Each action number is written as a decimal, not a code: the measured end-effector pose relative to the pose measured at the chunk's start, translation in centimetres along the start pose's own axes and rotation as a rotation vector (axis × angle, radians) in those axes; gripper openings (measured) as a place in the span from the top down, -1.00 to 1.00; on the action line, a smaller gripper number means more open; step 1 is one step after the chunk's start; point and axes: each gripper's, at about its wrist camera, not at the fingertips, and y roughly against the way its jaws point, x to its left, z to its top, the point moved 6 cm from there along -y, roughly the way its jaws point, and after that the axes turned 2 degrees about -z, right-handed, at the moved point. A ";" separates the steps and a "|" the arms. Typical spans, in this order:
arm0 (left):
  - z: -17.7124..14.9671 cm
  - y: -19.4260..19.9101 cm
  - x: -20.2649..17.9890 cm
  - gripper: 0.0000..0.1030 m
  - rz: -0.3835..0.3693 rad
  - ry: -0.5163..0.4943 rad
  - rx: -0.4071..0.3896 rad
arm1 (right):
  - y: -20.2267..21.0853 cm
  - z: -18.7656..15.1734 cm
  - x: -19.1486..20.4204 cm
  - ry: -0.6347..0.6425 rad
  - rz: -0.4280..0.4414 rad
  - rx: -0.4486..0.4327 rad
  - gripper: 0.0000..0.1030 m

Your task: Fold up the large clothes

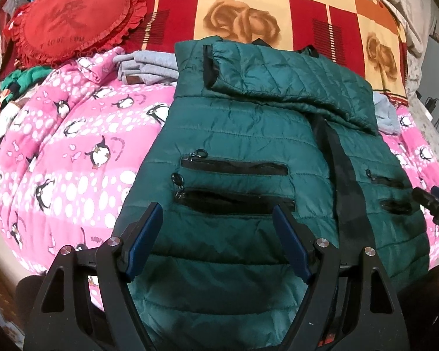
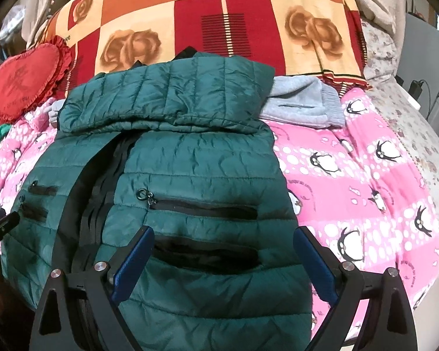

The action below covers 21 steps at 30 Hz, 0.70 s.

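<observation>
We hold both tools tilted steeply down over the near end of the green quilted jacket [image 1: 243, 134], which lies front up on the pink penguin blanket [image 1: 73, 146] covering the bed. Our left gripper [image 1: 216, 222] hangs with its blue pads [image 1: 145, 242] spread wide, nothing pinched between them; under the gap we see the jacket's lower panel just below the two zipped pockets [image 1: 234, 184]. Whether the fingertips brush the fabric we cannot tell. Our right gripper [image 2: 222, 244] stands the same way, jaws apart and empty, framing the lower pocket on the other front panel; its right pad [image 2: 314, 263] sits near the jacket's side edge, where green meets pink. From the left wrist view the right tool's tip shows at the far right edge, beside the jacket's hem.

The jacket's sleeves [image 2: 166, 96] are folded across the chest, one cuff with black trim pointing left in the left wrist view. The dark front zipper strip [image 1: 345, 181] runs down between the two panels. Grey folded clothes [image 2: 304, 102] lie just beside the jacket's shoulders on both sides. Further back sit a red heart-shaped cushion [image 1: 73, 20] and a rose-patterned blanket [image 1: 248, 8].
</observation>
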 end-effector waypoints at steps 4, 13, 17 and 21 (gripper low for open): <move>-0.4 0.3 0.6 -0.52 -0.021 0.013 0.013 | 0.4 -0.3 -0.5 0.005 0.002 0.014 -0.83; -0.6 1.7 1.9 -0.52 -0.079 0.081 0.018 | 2.2 -1.1 -1.9 -0.063 0.061 0.020 -0.83; -0.8 1.7 2.1 -0.52 -0.035 0.059 0.038 | 1.8 -1.8 -2.7 -0.079 0.104 0.028 -0.83; -1.1 1.8 2.8 -0.52 0.025 0.059 0.056 | 0.4 -2.9 -4.0 -0.105 0.133 0.085 -0.83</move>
